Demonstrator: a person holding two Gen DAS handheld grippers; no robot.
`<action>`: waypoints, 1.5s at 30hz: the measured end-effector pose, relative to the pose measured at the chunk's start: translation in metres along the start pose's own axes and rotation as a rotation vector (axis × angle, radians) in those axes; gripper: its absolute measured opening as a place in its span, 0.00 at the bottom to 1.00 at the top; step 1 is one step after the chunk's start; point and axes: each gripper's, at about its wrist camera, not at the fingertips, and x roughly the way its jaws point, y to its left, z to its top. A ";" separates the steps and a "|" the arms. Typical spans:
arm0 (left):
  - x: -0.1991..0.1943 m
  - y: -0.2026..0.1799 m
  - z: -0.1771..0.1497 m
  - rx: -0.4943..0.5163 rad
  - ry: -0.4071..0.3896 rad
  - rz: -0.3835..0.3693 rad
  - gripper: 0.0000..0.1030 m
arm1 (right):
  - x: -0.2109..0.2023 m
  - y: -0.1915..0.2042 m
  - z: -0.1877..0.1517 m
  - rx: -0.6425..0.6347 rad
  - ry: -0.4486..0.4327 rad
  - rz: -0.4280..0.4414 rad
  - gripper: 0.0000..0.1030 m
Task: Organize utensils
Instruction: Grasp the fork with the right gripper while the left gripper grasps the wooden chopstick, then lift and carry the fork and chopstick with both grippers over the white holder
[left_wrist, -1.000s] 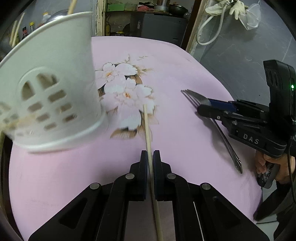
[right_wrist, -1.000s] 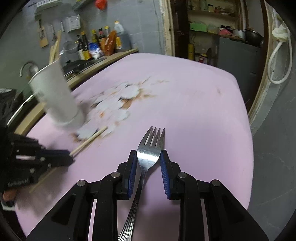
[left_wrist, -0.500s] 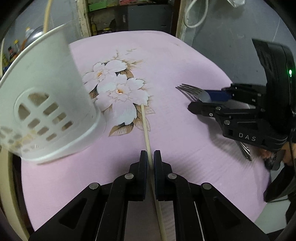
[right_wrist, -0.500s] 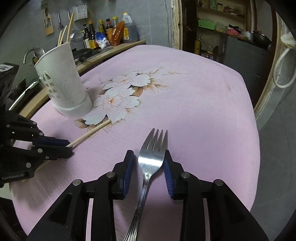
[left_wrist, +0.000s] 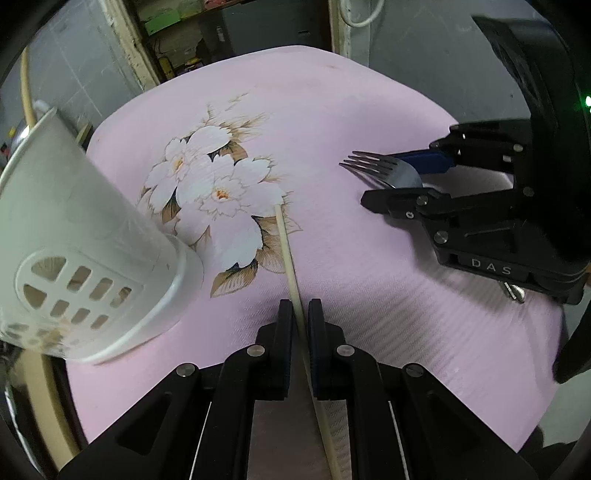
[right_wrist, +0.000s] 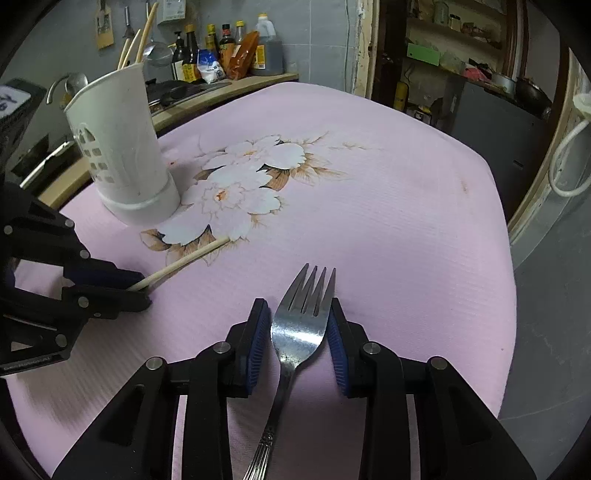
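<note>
Surface (right_wrist: 388, 221): round, covered in pink cloth with a printed white flower motif (right_wrist: 240, 184) left of centre.

Left claw (left_wrist: 300, 314): pressed together on a wooden chopstick (left_wrist: 286, 251), which lies flat on the pink cloth; its far tip rests at the edge of the flower print.

Right claw (right_wrist: 298, 317): spread, one blue-padded finger (right_wrist: 258, 332) on either side of a steel fork (right_wrist: 299, 325). Whether the pads touch the fork's head cannot be told. The fork lies on the cloth near the right edge, tines pointing far, patterned handle running back under the claw.

Utensil holder (right_wrist: 118, 147): white plastic cup with cut-out slots, upright on the far left of the surface, just beside the flower print; pale chopsticks (right_wrist: 142, 40) stand in it. It sits close to the left of the gripped chopstick.

Behind the surface, far left: a wooden ledge with sauce bottles (right_wrist: 229, 48). Far right: dark shelving (right_wrist: 480, 74) with clutter, and a white cable (right_wrist: 569, 158) on the wall.
</note>
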 end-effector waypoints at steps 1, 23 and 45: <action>0.001 -0.004 0.002 0.011 -0.003 0.012 0.06 | 0.000 0.000 0.000 -0.003 -0.002 -0.006 0.23; -0.083 -0.004 -0.074 -0.223 -0.564 -0.065 0.02 | -0.074 0.020 -0.023 0.029 -0.396 -0.068 0.21; -0.158 0.079 -0.082 -0.477 -0.930 -0.005 0.02 | -0.107 0.056 0.026 0.065 -0.666 0.023 0.21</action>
